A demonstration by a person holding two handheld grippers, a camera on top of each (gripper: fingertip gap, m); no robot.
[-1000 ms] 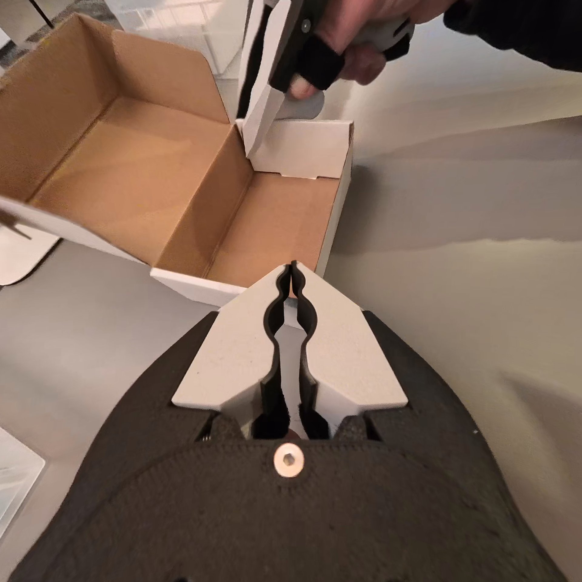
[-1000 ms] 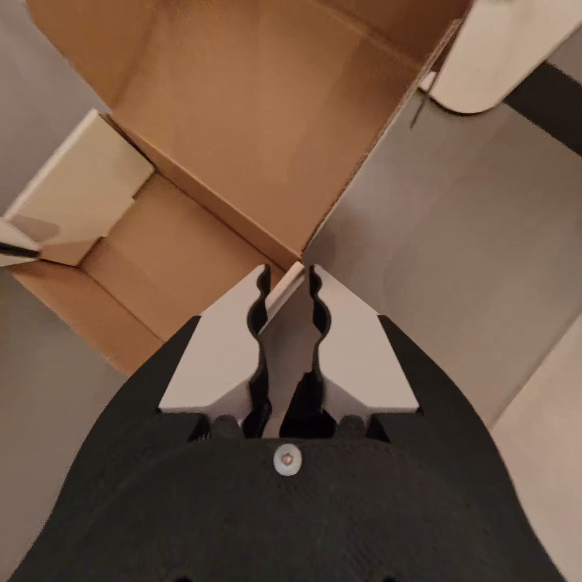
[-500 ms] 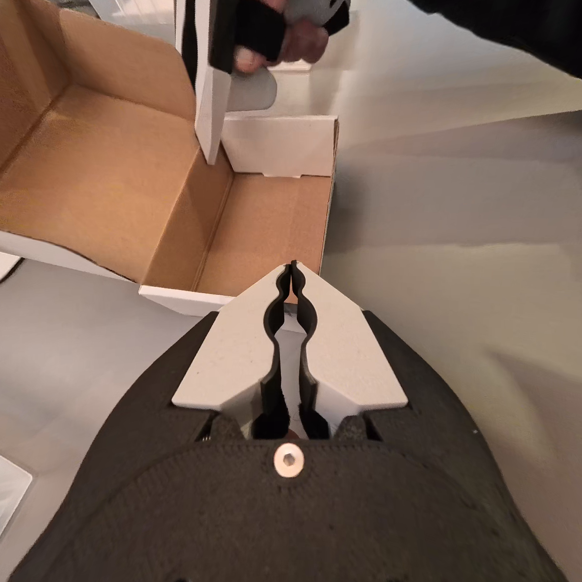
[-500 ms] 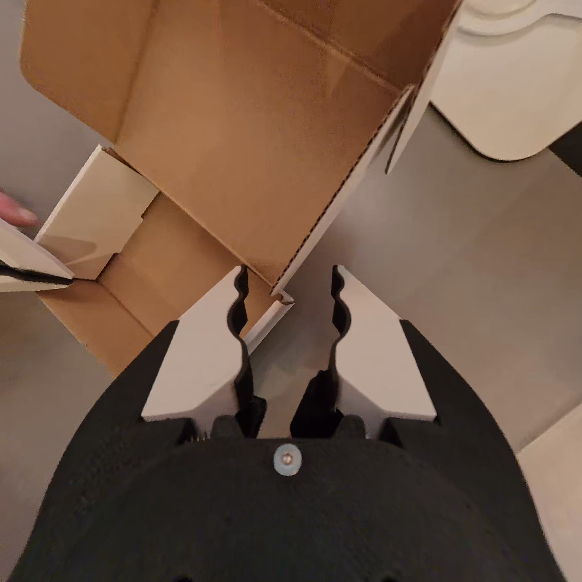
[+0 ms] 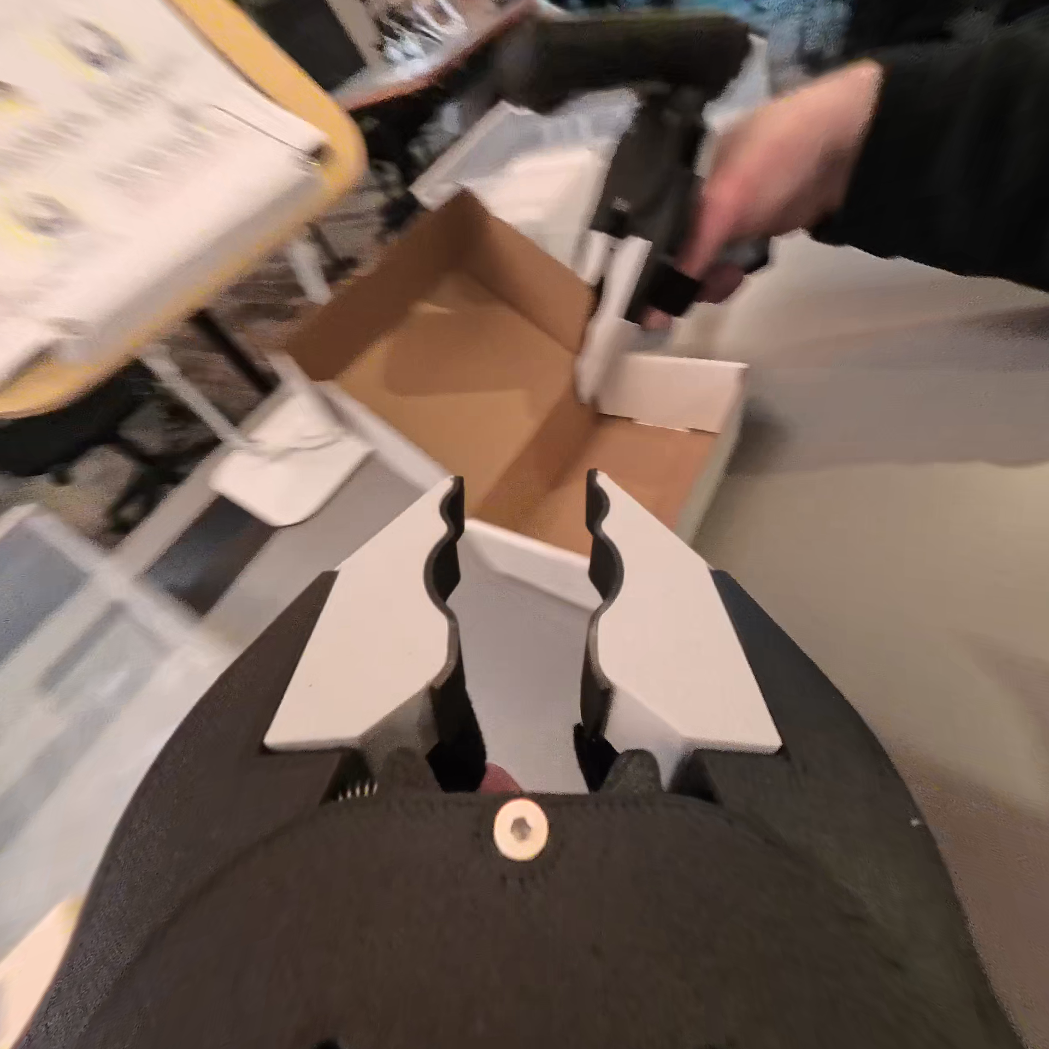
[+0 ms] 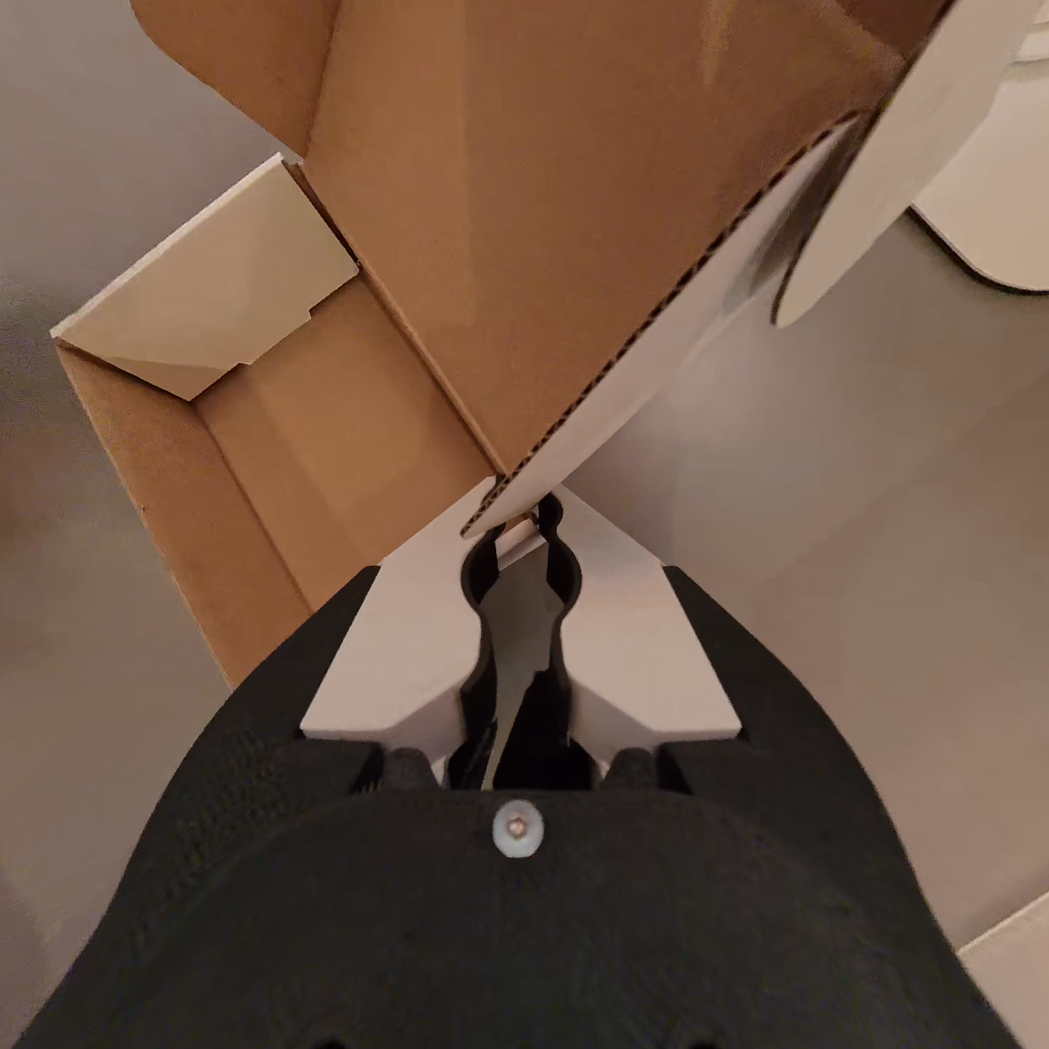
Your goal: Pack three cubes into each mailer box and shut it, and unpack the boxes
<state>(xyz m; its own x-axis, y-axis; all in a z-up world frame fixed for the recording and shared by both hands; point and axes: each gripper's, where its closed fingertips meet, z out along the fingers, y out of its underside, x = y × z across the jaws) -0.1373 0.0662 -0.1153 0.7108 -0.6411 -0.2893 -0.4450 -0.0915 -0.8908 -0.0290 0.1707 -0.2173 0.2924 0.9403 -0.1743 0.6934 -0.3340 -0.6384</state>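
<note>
**Mailer box open and empty, no cubes in view**

The mailer box [image 5: 567,408] lies on the grey table [image 5: 880,511], its plain brown corrugated inside bare, its outside smooth white. The left gripper [image 5: 521,511] gapes empty at the near wall. The right gripper [image 6: 519,519] pinches the lid's [image 6: 567,227] fluted corner. Packing looks unstarted.

Dim warm light, motion blur, fisheye edges
</note>
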